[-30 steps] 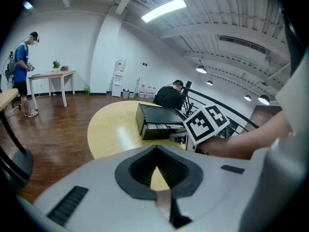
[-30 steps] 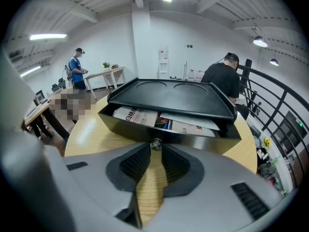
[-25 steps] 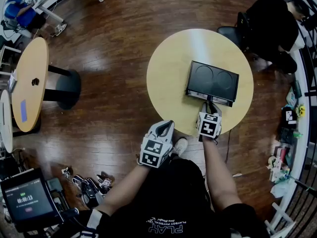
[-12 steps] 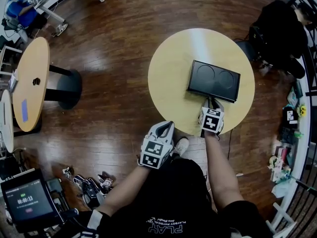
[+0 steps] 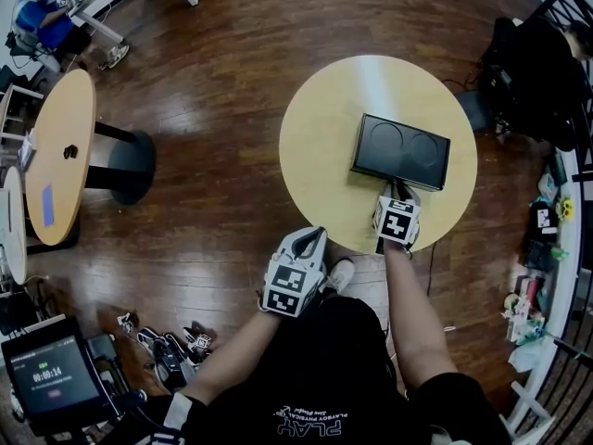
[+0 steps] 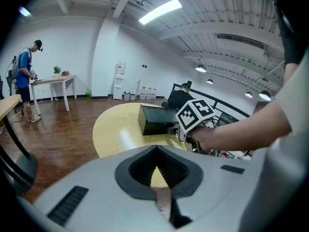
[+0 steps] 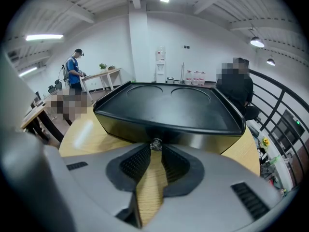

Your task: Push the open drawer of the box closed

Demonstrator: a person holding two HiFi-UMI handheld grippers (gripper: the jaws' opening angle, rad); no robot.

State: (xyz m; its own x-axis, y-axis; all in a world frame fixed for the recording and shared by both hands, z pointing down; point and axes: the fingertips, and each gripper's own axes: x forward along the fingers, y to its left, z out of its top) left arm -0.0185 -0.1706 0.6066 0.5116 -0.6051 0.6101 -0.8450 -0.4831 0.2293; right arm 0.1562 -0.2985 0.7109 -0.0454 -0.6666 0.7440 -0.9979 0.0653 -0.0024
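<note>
So the black box (image 5: 400, 152) sits on the round yellow table (image 5: 320, 133), a bit right of the middle of the head view, with two round dents in its top. The right gripper (image 5: 394, 190) is just below it in the frame, nose right up against the box's near face. In the right gripper view the jaws are pinched in on a tiny metal knob (image 7: 155, 144) at the middle of that face, with only a narrow strip of tabletop showing between them further back. The drawer front (image 7: 198, 141) looks flush with the rest of the box, nothing sticking out from the top-down angle either, so it reads as shut.

The left gripper (image 5: 313, 235) is doing nothing much. It hangs off the table's lower-left edge, over the wood floor (image 5: 213, 82) and close to the person's body. Its own view shows the jaws clenched tip to tip with nothing in them, and the box and the other gripper's marker cube (image 6: 195, 114) sit further off on the table.

Around the room there's a second round table (image 5: 56, 156) at the left edge, a screen (image 5: 42, 383) in the lower left corner, a person in blue (image 5: 42, 21) in the upper left, and someone in dark clothes (image 5: 533, 63) seated in the upper right.
</note>
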